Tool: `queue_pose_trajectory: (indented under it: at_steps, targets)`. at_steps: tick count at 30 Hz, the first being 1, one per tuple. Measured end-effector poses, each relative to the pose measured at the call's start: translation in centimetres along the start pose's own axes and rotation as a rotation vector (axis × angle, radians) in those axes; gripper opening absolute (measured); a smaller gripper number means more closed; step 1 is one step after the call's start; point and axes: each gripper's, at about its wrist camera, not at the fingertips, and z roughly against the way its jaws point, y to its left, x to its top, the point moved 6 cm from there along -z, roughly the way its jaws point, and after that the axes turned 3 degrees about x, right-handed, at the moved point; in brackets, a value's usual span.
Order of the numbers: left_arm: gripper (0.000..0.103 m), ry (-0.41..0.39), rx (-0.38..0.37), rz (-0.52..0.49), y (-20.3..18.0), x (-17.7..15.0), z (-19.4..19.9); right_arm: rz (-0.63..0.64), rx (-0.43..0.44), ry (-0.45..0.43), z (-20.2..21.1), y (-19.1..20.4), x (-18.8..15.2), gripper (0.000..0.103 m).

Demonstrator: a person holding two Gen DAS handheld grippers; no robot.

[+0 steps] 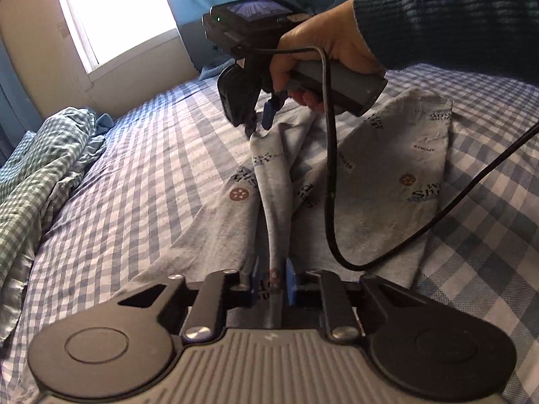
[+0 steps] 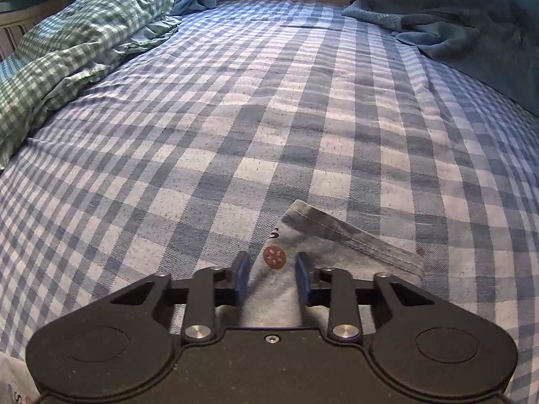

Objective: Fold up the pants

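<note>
Grey printed pants (image 1: 370, 181) lie on the blue checked bed. My left gripper (image 1: 273, 281) is shut on a stretched edge of the pants, which runs taut toward my right gripper (image 1: 259, 128). In the left wrist view the right gripper touches the far end of that edge. In the right wrist view my right gripper (image 2: 272, 277) is open, its blue fingers (image 2: 241, 279) on either side of a hemmed corner of the pants (image 2: 337, 245) that lies flat on the bed.
A crumpled green checked blanket (image 2: 67, 50) lies at the bed's left. Blue cloth (image 2: 434, 33) is heaped at the far right by a starred curtain. A black cable (image 1: 330, 185) hangs from the right gripper over the pants. A bright window (image 1: 114, 10) is behind.
</note>
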Motion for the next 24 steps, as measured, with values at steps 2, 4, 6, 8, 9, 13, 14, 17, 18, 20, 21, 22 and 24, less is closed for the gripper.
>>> queue_pose_trajectory:
  at_steps: [2, 4, 6, 8, 9, 13, 14, 17, 18, 20, 21, 22, 24]
  targets:
    - [0.004, 0.013, 0.007, 0.006, 0.2, -0.1, 0.1, -0.005, 0.006, -0.012, 0.3, -0.3, -0.1, 0.001]
    - [0.000, -0.002, 0.029, 0.008, 0.3, 0.1, 0.8, -0.020, 0.011, -0.052, 1.2, -0.7, -0.2, 0.000]
    - [0.000, -0.021, 0.062, -0.001, 0.5, 0.2, 1.5, -0.036, 0.026, -0.110, 2.6, -1.4, -0.2, 0.000]
    - [0.000, -0.037, 0.086, -0.001, 0.7, 0.8, 2.2, -0.069, 0.061, -0.183, 4.8, -2.5, -0.2, 0.000]
    - [0.000, -0.044, 0.092, 0.002, 0.8, 1.0, 2.6, -0.080, 0.084, -0.221, 6.2, -3.1, -0.2, 0.000]
    - [0.000, -0.119, 0.129, -0.038, 0.6, 1.8, 5.0, -0.105, 0.163, -0.378, 12.6, -6.1, -1.1, 0.000]
    - [0.000, -0.140, 0.137, -0.055, 0.4, 1.9, 5.7, -0.109, 0.177, -0.413, 14.4, -7.0, -1.7, 0.000]
    - [0.000, -0.180, 0.139, -0.106, -0.7, 1.7, 6.9, -0.123, 0.202, -0.471, 18.2, -9.4, -4.8, 0.000]
    - [0.000, -0.181, 0.136, -0.125, -1.2, 1.6, 7.0, -0.138, 0.207, -0.475, 18.8, -10.3, -6.1, 0.000]
    - [0.000, -0.179, 0.131, -0.164, -2.7, 0.8, 7.1, -0.170, 0.202, -0.468, 19.4, -11.8, -9.2, 0.000]
    - [0.000, -0.174, 0.126, -0.181, -3.3, 0.4, 6.9, -0.177, 0.191, -0.465, 19.5, -12.4, -11.0, 0.000]
    - [0.000, -0.164, 0.119, -0.192, -3.7, -0.1, 6.7, -0.179, 0.181, -0.462, 19.4, -12.8, -12.5, 0.000]
    - [0.000, -0.135, 0.106, -0.202, -5.1, -1.2, 6.6, -0.202, 0.169, -0.448, 18.9, -13.5, -15.6, 0.000]
